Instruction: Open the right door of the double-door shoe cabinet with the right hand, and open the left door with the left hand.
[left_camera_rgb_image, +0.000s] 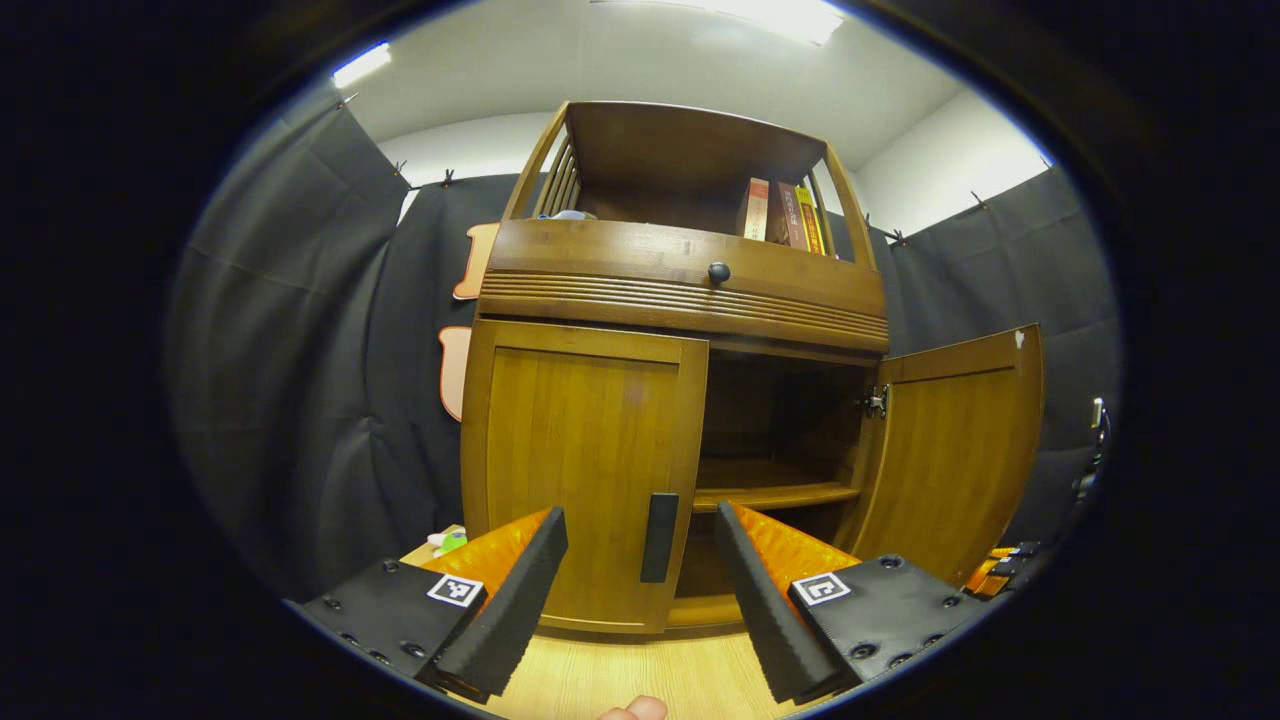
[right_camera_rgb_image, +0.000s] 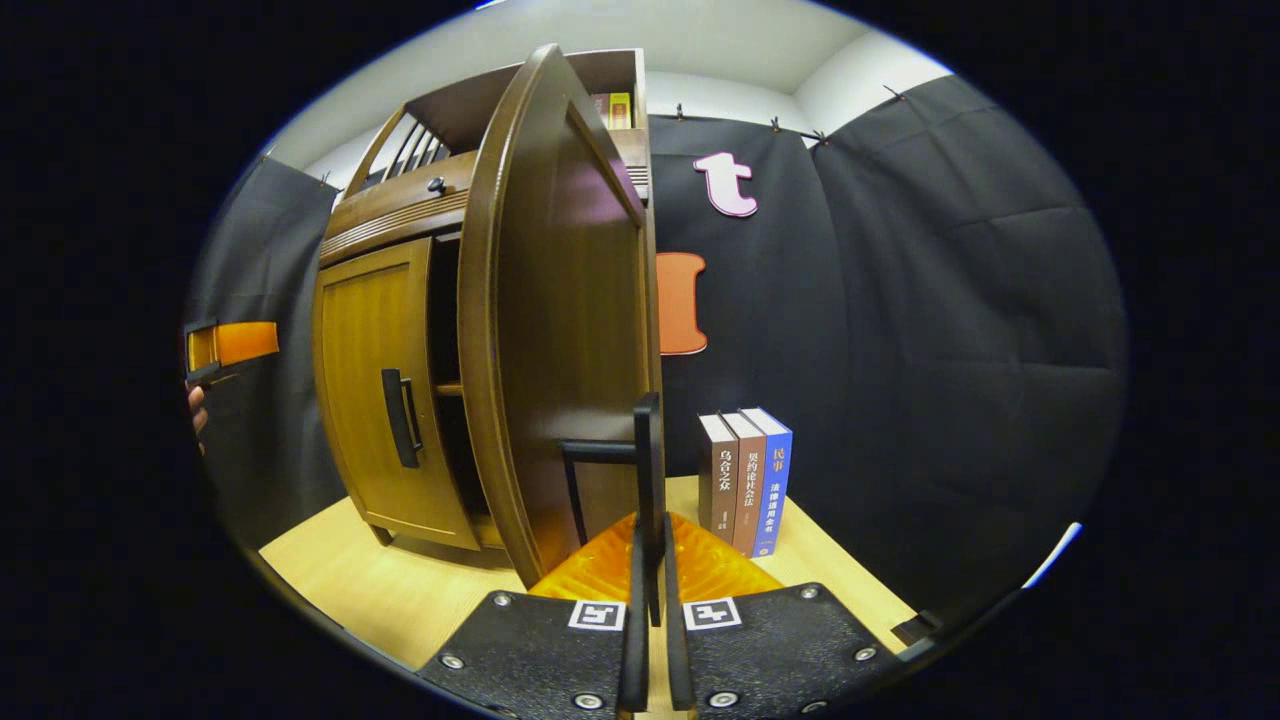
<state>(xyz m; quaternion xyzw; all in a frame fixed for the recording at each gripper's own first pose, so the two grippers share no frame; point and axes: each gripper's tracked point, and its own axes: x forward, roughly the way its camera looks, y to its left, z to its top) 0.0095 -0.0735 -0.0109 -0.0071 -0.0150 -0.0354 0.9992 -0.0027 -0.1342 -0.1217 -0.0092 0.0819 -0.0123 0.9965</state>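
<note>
Left gripper view, starting at the left gripper: spread wide, gripping nothing, aimed so as to frame the left door's handle from a short way off, seemingly not touching it. Beyond that, left door shut flush against the cabinet; right door swung wide, exposing the inner shelf.

Right gripper view, at the right gripper: pinched nearly together on the thin bar of the right door's handle, both fingers seeming to press on it. Farther out, a row of books standing on the table just beside the open door's outer face.

Judging the risks:
- Closing early, short of the left handle, would mean clamping air or only its edge, then slipping off on the pull.
- Pulling straight back rather than along the hinge arc could twist the bar out of the pads or drag the cabinet forward on the smooth tabletop.
- Swinging the right door any wider could knock the books over.
</note>
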